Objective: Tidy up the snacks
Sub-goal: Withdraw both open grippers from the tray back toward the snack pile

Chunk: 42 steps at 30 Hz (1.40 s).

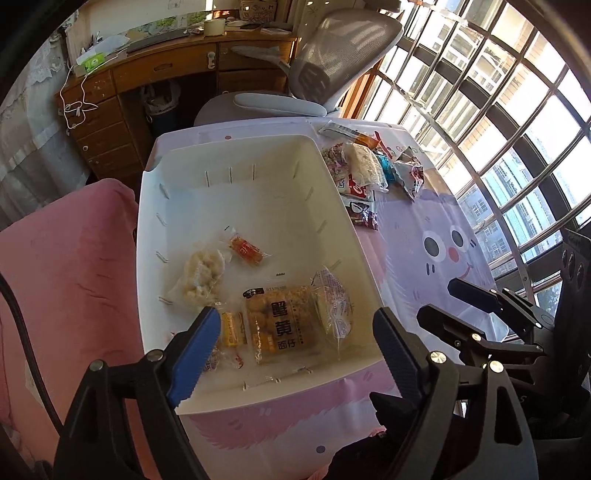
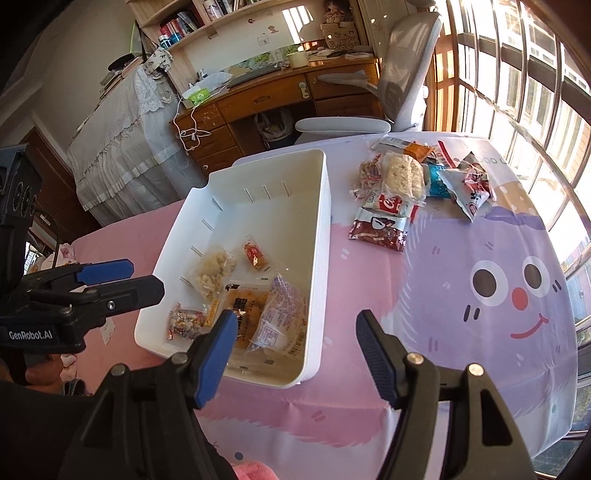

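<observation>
A lived-in home study or bedroom: a wooden desk (image 2: 280,96) with drawers stands against the far wall under bookshelves (image 2: 192,22), a grey mesh office chair (image 2: 402,74) beside it, a lace-covered cabinet (image 2: 122,147) at left, and tall grid-barred windows (image 2: 524,81) overlook apartment blocks.

Both wrist views overlook one bin (image 1: 236,206); close.

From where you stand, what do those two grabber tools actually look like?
Both are black plastic clamps with silver rivets. Each has two fingers faced with ribbed blue pads. The left gripper carries white "GenRobot.AI" lettering on its body, and a black cable trails beside it. The right gripper looks the same.
</observation>
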### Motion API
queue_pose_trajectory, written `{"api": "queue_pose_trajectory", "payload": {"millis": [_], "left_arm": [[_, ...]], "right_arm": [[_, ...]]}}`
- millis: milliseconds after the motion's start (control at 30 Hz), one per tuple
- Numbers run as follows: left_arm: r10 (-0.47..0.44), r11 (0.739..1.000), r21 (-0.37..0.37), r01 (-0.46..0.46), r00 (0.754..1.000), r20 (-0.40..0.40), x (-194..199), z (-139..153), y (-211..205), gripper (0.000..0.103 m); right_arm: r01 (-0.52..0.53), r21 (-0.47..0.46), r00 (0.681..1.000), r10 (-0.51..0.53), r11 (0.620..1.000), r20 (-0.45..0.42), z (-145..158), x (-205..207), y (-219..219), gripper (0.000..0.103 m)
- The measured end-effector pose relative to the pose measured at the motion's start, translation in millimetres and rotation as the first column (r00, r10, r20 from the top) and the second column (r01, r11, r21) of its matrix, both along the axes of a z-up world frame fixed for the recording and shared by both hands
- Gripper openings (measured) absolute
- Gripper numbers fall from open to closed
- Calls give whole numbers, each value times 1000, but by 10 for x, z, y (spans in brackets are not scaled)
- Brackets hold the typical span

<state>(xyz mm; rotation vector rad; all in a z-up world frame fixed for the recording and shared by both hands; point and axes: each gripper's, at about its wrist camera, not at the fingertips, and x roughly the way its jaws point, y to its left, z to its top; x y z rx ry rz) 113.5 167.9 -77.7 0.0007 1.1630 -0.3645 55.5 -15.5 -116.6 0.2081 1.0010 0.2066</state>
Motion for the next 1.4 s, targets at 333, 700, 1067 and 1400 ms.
{"api": "queue_pose_trajectory", "payload": {"millis": [333,700,1067,1400], "left_arm": [[-3,1000,20,4,1000,-16,151,51,-648,84],[23,999,33,-20,997,-78,535,47,-1371,84],[26,997,82,-17,993,-111,1130,-73,-2016,84],[46,992,126,-27,987,-156,1735,-393,-2392,84]], "right_arm": [[-18,3,999,18,1000,-43,-62,80,-552,75],[-31,-51,998,28,998,-51,-121,311,-1244,76],[-33,-138,999,36,990,23,-147,756,-1850,76],[-56,-221,992,80,974,102,-223,1286,-2122,79]]}}
